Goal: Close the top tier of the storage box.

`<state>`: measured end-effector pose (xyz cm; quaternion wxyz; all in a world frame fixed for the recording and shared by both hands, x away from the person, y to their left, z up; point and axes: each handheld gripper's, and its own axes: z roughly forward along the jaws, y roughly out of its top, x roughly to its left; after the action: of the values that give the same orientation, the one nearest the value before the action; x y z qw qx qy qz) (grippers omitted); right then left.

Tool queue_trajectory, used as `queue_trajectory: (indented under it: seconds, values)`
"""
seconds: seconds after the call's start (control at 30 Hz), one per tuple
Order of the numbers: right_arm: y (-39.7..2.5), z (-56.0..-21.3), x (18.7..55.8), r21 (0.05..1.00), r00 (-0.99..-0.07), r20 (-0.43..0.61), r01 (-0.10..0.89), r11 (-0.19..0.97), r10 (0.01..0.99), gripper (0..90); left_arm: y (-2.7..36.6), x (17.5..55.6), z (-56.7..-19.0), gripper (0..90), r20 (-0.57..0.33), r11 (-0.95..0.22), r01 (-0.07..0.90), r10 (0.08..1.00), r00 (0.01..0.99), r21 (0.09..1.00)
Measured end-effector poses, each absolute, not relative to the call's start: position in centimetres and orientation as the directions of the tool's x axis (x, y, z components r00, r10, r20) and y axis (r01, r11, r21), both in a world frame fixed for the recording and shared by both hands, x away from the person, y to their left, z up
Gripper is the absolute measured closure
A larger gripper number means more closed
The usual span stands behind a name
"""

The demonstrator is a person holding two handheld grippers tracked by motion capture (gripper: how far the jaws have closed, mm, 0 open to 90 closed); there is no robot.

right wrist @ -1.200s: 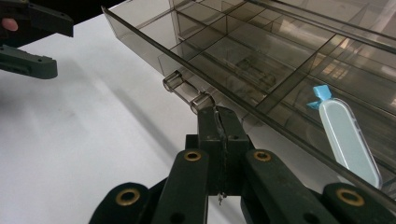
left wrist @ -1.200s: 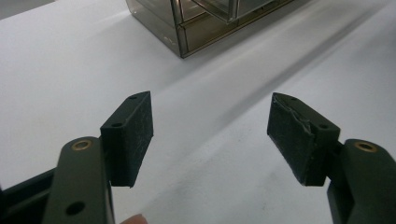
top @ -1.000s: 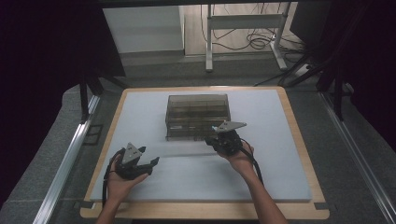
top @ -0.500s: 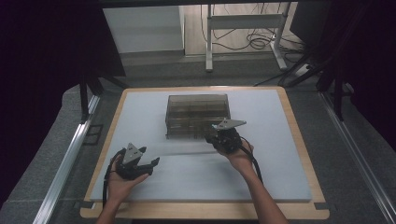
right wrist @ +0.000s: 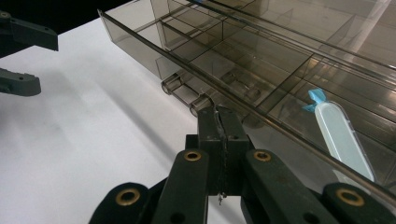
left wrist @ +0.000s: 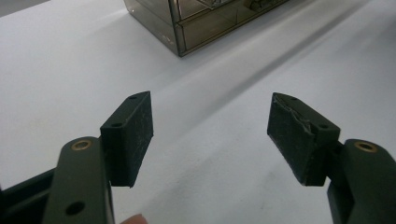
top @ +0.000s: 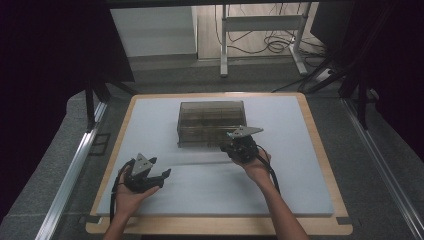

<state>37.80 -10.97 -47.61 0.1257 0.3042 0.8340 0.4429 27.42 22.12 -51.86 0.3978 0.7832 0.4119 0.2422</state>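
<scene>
A smoky clear drawer box stands at the middle back of the white mat; its corner appears in the left gripper view. My right gripper is at the box's front right. Its jaws are pressed together at the clear handle of a drawer that is pulled out. In one drawer compartment lies a pale blue vial with a blue tip. My left gripper rests low on the mat's front left, open with nothing between the pads.
A wooden board frames the mat. Metal rails run along both sides of the table. Beyond the far edge stand a white desk frame and floor cables. The left gripper also appears far off in the right gripper view.
Almost nothing has moved. The right gripper stays at the drawer front and the left hand stays where it was.
</scene>
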Motion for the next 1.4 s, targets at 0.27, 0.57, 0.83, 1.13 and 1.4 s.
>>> queue_trajectory:
  seconds: [0.27, 0.57, 0.83, 1.13, 1.4]
  values:
    - [-10.9, -47.3, 37.9, 0.816, -0.781, 0.055, 0.394, 0.423, 0.622, 88.6, 22.2, 27.4, -51.8, 32.3, 0.053, -0.340, 0.447, 0.839, 0.541, 0.827]
    - [-10.9, -47.3, 38.2, 0.818, -0.777, 0.054, 0.394, 0.418, 0.627, 88.6, 22.2, 27.4, -51.8, 32.3, 0.054, -0.344, 0.450, 0.838, 0.543, 0.825]
    - [-10.8, -47.3, 38.5, 0.819, -0.770, 0.057, 0.400, 0.412, 0.635, 88.6, 22.2, 27.3, -51.8, 32.0, 0.054, -0.342, 0.446, 0.838, 0.543, 0.827]
    - [-10.7, -47.3, 39.0, 0.817, -0.762, 0.052, 0.405, 0.411, 0.646, 88.6, 22.2, 27.3, -51.7, 32.0, 0.052, -0.339, 0.446, 0.839, 0.542, 0.828]
    - [-10.6, -47.4, 39.3, 0.819, -0.754, 0.058, 0.411, 0.401, 0.655, 88.6, 22.3, 27.3, -51.7, 32.0, 0.050, -0.337, 0.445, 0.839, 0.542, 0.829]
